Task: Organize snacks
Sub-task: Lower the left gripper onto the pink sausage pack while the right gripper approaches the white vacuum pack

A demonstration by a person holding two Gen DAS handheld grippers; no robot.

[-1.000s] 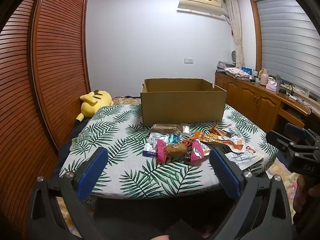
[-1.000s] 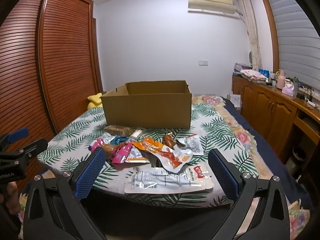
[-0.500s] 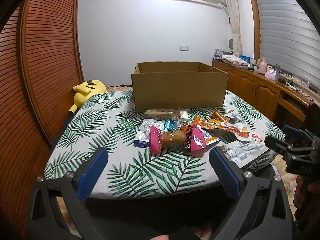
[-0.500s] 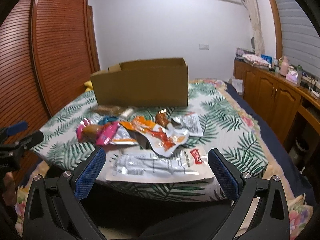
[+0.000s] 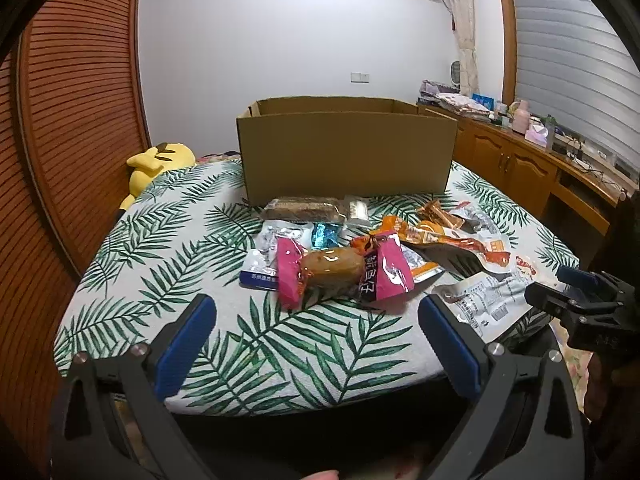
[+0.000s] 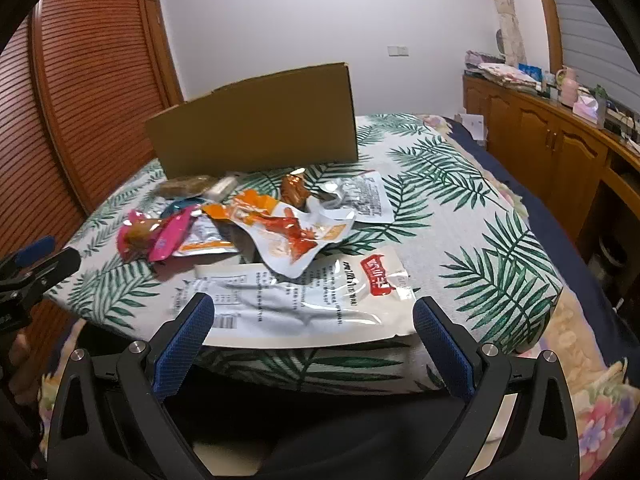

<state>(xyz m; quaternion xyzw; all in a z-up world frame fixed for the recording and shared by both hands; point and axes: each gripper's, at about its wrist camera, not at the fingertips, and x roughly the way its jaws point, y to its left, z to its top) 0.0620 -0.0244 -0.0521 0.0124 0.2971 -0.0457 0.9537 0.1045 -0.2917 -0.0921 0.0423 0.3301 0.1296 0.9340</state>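
Several snack packs lie in a heap on the leaf-print table (image 5: 168, 280), in front of an open cardboard box (image 5: 346, 156) (image 6: 256, 128). Nearest my left gripper (image 5: 316, 326) is a pink-ended pack with a brown bun (image 5: 340, 268) (image 6: 154, 236), just beyond the open, empty fingers. My right gripper (image 6: 314, 324) is open over the near table edge, with a large white pouch with a red label (image 6: 304, 300) lying between its fingertips. An orange-and-white pack (image 6: 286, 236) rests on that pouch. The right gripper (image 5: 576, 304) shows at the left wrist view's right edge.
A yellow plush toy (image 5: 158, 164) sits behind the table at the left. Slatted wooden doors (image 5: 80, 120) stand to the left, and a wooden cabinet (image 6: 560, 152) with clutter on top runs along the right wall. A floral cloth (image 6: 588, 380) hangs below the table's right corner.
Both grippers have moved forward and down toward the table. The snacks loom larger, and the white pouch now lies between the right fingertips. Both stayed open.
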